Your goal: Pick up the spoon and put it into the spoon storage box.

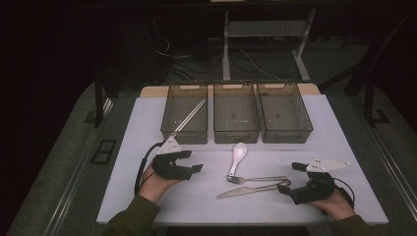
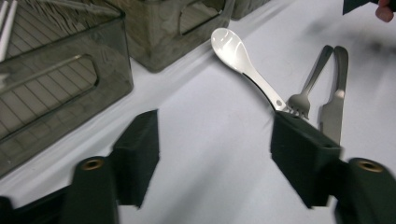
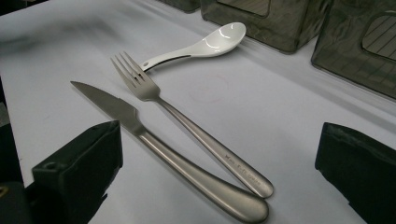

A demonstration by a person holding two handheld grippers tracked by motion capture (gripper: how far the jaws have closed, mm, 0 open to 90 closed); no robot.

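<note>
Surface: table (image 1: pixel 147 196) under a white sheet, a wooden edge showing at the far side.
Landmark: middle bin (image 1: pixel 236 119), dark, see-through, standing on the sheet.
Left bin (image 1: pixel 185 118): just beside the landmark, apart from it.
Right bin (image 1: pixel 284 118): just beside the landmark on its other side.
White spoon (image 1: pixel 238 156): on the sheet, near side of the landmark, bowl towards it.
Fork (image 1: pixel 256 179): nearer than the spoon, tines touching the spoon's handle end.
Knife (image 1: pixel 251 190): just beyond the fork from the landmark, handle ends meeting.
</note>
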